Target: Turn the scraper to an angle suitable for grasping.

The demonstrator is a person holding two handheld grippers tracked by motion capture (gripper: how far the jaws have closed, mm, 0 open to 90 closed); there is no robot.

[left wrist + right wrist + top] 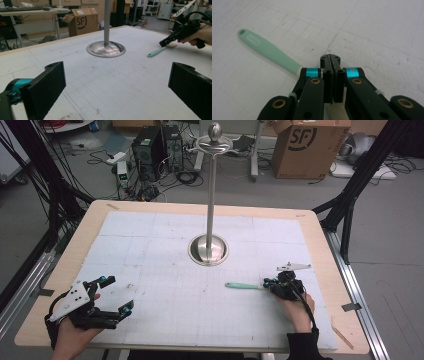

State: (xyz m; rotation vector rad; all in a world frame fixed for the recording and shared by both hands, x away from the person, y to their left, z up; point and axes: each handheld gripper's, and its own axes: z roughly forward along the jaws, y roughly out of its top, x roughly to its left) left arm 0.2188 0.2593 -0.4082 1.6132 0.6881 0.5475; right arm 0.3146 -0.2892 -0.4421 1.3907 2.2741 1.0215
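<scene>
The green-handled brush (243, 285) lies flat on the table, right of the metal stand (208, 249), its handle pointing left. The right gripper (270, 284) sits closed over its head end. The left gripper (116, 295) waits wide open and empty, far left.

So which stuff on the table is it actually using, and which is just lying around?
In use:
- green-handled utensil, its head end under the right gripper, whose jaws are shut; whether they pinch it I cannot tell
- tall metal stand with hooks on top, probably where it hangs

Just lying about:
- left gripper, open and idle
- cardboard box on the floor
- computer tower and cables
</scene>
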